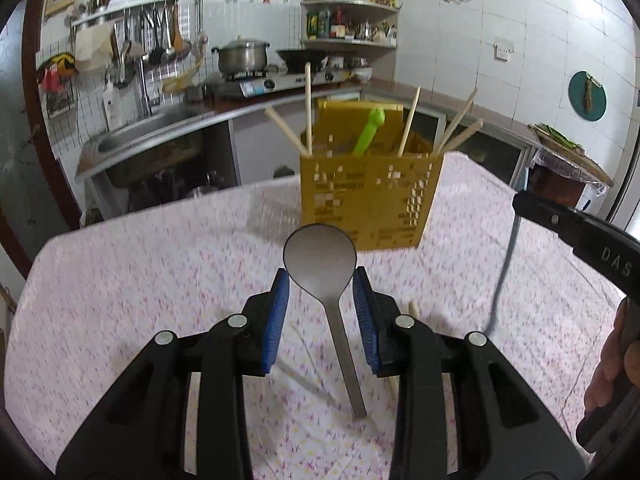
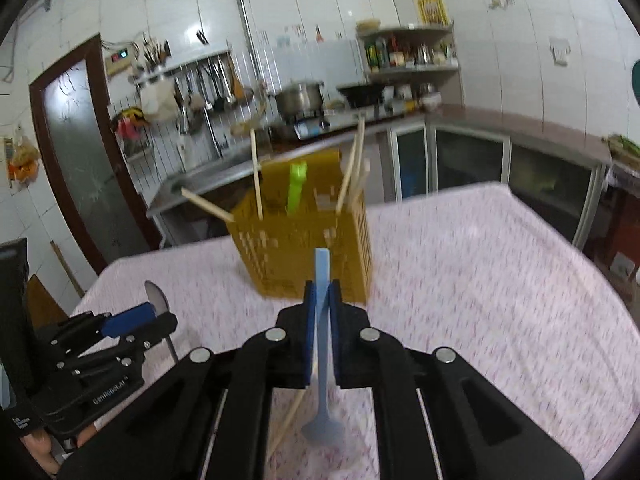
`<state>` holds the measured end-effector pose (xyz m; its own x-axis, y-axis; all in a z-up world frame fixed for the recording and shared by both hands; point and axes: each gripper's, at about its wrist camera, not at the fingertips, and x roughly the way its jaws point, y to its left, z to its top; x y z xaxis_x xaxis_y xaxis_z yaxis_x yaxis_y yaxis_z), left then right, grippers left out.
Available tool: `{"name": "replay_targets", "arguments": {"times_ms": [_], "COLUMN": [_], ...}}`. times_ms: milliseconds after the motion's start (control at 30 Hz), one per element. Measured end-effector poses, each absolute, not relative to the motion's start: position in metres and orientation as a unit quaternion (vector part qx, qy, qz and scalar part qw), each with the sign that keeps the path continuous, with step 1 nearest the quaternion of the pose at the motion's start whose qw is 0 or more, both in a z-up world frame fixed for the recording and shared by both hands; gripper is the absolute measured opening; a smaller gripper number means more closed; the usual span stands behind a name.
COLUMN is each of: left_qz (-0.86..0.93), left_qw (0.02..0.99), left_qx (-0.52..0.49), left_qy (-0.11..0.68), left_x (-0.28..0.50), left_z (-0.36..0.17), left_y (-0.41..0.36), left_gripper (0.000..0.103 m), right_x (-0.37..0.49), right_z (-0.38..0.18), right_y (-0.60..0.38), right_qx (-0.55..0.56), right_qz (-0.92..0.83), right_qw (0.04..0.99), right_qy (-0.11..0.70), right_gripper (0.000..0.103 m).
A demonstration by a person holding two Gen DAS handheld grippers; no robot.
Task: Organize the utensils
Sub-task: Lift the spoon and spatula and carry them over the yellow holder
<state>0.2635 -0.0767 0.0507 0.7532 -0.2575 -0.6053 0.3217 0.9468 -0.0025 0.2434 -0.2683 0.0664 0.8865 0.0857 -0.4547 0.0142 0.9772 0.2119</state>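
Note:
A yellow perforated utensil holder (image 1: 370, 196) stands on the table with several wooden chopsticks (image 1: 308, 108) and a green utensil (image 1: 368, 132) in it; it also shows in the right wrist view (image 2: 308, 252). My left gripper (image 1: 320, 284) is shut on the bowl of a metal spoon (image 1: 320, 256), whose handle hangs down. In the right wrist view the left gripper (image 2: 154, 314) is at the lower left. My right gripper (image 2: 322, 300) is shut on a light blue plastic spoon (image 2: 322, 360), handle up, bowl hanging down. A loose chopstick (image 2: 288, 420) lies on the cloth below.
The table has a pink-patterned white cloth (image 1: 120, 300). Behind are a steel sink (image 1: 152, 140), a stove with a pot (image 1: 242, 56) and wok, a corner shelf (image 1: 352, 24) and hanging utensils. The right gripper's body (image 1: 580, 236) is at the right edge.

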Motion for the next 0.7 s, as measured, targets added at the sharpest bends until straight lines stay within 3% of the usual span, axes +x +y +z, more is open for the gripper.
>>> {"name": "replay_targets", "arguments": {"times_ms": [700], "left_qz": [-0.124], "left_qw": [0.976], "left_qx": [0.070], "left_qy": [0.164], "left_x": [0.327], "left_z": [0.182], "left_y": [-0.113], "left_gripper": [0.031], "right_x": [0.311], "right_z": [0.185], "right_y": [-0.273], "right_qx": [0.040], "right_qz": [-0.002], "right_qw": [0.993], "right_qy": [0.111], "right_gripper": [0.007]}}
